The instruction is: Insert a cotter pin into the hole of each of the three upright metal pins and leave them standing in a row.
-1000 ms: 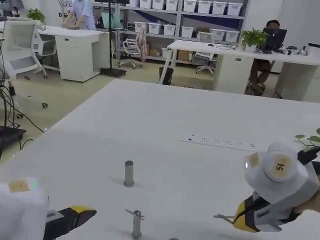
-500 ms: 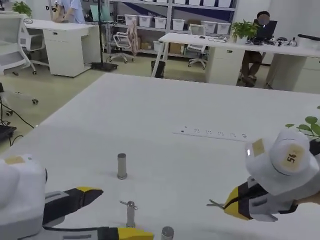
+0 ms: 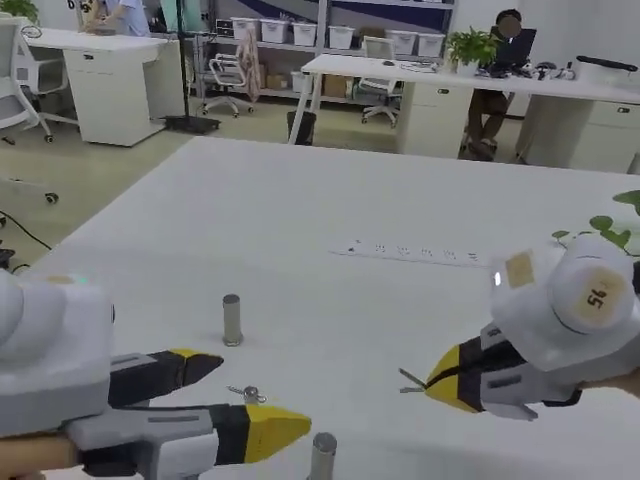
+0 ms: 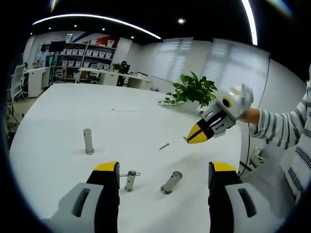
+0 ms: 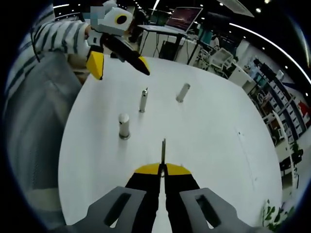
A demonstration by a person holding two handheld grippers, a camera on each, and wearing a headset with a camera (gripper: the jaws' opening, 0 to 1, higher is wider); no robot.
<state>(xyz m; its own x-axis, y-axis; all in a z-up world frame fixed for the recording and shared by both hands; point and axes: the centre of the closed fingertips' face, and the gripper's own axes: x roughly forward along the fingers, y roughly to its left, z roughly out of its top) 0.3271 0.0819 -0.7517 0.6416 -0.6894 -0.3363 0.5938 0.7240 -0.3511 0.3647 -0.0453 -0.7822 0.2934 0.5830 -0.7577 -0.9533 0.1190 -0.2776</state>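
Left claw [image 4: 164,167] gaping, the right claw [image 5: 163,166] is clamping a cotter pin [image 5: 163,145], probably needing slow, level aim at the hole of a bare metal pin [image 3: 232,320].

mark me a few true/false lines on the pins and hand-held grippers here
1. The right hand-held gripper is shut on a cotter pin. True.
2. Every metal pin has a cotter pin through it. False: the middle pin has one, but the far pin is bare.
3. The left hand-held gripper grips a pin. False: its jaws stand wide open and empty.
4. A plant stands behind the right hand-held gripper in the left gripper view. True.
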